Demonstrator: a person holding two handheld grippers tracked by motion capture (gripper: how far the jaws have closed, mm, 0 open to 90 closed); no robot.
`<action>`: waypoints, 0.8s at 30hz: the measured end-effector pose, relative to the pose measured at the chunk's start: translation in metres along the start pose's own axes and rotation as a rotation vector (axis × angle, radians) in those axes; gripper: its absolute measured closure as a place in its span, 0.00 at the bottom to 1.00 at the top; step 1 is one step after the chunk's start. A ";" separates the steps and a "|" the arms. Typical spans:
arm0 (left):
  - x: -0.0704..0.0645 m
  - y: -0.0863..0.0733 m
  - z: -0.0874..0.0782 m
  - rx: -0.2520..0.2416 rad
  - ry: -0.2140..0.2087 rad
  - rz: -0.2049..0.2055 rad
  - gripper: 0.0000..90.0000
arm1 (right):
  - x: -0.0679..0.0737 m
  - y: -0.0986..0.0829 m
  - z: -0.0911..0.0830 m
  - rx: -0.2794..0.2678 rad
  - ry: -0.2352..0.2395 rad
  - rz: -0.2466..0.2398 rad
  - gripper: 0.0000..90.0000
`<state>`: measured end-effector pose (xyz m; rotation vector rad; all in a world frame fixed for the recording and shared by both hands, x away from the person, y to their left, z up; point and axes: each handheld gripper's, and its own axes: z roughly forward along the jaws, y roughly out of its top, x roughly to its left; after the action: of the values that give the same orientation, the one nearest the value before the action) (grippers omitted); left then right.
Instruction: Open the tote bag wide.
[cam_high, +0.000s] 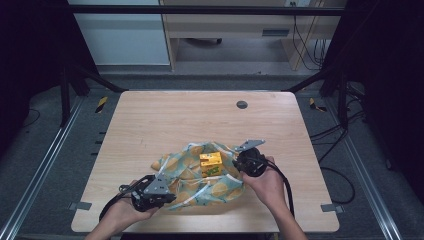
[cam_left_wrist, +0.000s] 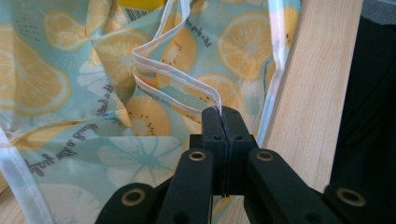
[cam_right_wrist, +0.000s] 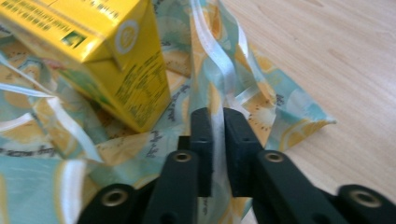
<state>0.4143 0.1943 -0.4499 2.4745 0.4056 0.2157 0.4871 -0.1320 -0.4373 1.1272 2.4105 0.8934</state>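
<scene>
A light-blue cloth bag printed with lemon slices lies crumpled on the near middle of the table. A yellow carton rests on it, its printed side close in the right gripper view. My left gripper is at the cloth's near-left edge. Its jaws are shut on a white strap that loops up from the fabric, pinched at the tips. My right gripper is at the cloth's right edge beside the carton, shut on another white strap.
The wooden table has a round grey grommet near its far edge. Black frame posts stand at both far corners, and cables lie on the floor at the right. Bare wood lies to the right of the cloth.
</scene>
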 end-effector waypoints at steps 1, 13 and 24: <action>-0.001 0.000 0.001 0.001 -0.002 0.000 1.00 | -0.001 0.001 0.001 -0.003 -0.003 -0.001 0.97; -0.005 0.000 0.015 0.029 -0.011 0.009 1.00 | -0.027 0.012 -0.001 -0.043 -0.082 0.037 0.99; -0.008 0.002 0.026 0.046 -0.017 0.009 1.00 | -0.037 -0.003 0.013 -0.015 -0.104 0.067 0.99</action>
<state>0.4132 0.1759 -0.4702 2.5218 0.3959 0.1914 0.5153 -0.1568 -0.4480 1.2242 2.2911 0.8508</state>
